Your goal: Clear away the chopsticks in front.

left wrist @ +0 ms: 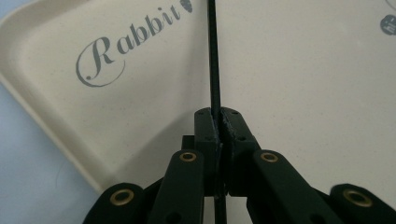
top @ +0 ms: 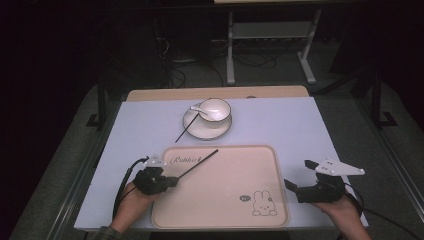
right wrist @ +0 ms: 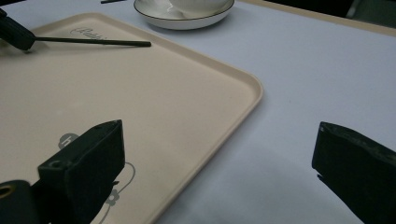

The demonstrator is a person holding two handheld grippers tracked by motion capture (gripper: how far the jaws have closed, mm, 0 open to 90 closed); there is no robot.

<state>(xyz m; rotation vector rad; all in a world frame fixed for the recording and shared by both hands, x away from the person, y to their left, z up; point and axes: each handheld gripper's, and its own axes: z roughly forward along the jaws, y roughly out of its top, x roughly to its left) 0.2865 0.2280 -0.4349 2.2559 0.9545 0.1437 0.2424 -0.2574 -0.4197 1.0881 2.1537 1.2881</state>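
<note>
A cream tray [top: 277, 165] printed "Rabbit" with a bunny drawing lies at the table's near edge. My left gripper [top: 174, 181] is over the tray's left side, shut on a black chopstick [top: 197, 164] that points away toward the tray's far rim. In the left gripper view the jaws [left wrist: 218, 116] are closed on the chopstick [left wrist: 213, 60] above the tray [left wrist: 303, 93]. My right gripper [top: 298, 173] is open just right of the tray, nothing between its jaws. In the right gripper view, that gripper [right wrist: 219, 135] spans the tray's corner [right wrist: 247, 84], with the chopstick [right wrist: 93, 42] beyond.
Behind the tray a white saucer [top: 192, 131] holds a bowl [top: 216, 111] with a white spoon [top: 197, 109]. A second black chopstick [top: 184, 132] lies slanted with its far end against the saucer. Bare table lies to the right and far left.
</note>
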